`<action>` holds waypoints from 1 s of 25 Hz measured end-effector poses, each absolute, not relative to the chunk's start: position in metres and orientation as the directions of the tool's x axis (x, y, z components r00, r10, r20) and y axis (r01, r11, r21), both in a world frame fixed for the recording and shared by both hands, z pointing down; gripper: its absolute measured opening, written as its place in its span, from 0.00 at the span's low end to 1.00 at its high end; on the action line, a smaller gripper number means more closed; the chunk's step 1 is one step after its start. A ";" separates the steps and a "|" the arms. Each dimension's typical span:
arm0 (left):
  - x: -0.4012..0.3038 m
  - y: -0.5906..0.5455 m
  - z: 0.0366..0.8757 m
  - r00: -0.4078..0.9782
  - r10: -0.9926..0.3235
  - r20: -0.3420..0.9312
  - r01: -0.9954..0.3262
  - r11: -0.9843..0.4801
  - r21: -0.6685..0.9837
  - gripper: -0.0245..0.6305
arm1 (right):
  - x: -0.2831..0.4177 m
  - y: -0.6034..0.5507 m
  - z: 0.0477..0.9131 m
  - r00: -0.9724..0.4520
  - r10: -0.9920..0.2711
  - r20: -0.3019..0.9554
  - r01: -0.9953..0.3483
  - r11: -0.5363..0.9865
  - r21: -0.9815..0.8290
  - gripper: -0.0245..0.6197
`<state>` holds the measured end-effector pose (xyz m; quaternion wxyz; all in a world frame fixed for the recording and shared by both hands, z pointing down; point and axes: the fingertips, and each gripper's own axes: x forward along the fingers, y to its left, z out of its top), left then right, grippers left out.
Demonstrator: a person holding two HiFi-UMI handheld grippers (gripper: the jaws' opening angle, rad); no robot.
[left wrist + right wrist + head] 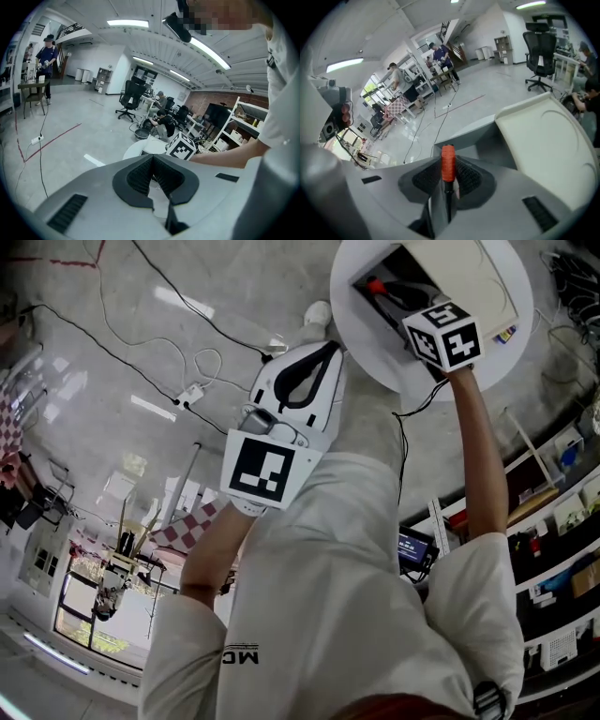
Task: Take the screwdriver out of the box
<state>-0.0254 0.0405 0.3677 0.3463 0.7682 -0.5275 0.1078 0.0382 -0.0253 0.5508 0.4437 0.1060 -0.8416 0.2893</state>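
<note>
Here, the box lid stands open just beside the clamped screwdriver.

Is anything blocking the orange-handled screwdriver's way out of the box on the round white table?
Nothing visible does. The right gripper is shut on the orange-handled, black-shafted screwdriver. The grey box is open: its cream plastic lid stands swung to one side, not above the tool.

Head camera: steeply down from above me. Gripper cameras: close along my jaws. Head and right share the box.
</note>
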 end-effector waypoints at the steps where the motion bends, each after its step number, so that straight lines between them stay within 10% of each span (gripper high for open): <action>1: -0.025 0.040 0.365 0.423 -0.736 0.528 -0.885 -0.209 0.416 0.05 | 0.039 -0.026 0.544 -0.591 0.046 0.805 -0.443 0.816 -0.372 0.26; 25: -0.026 0.024 0.280 0.491 -0.765 0.417 -0.866 -0.375 0.330 0.05 | 0.075 -0.031 0.343 -0.635 -0.455 0.624 -0.686 0.704 -0.185 0.26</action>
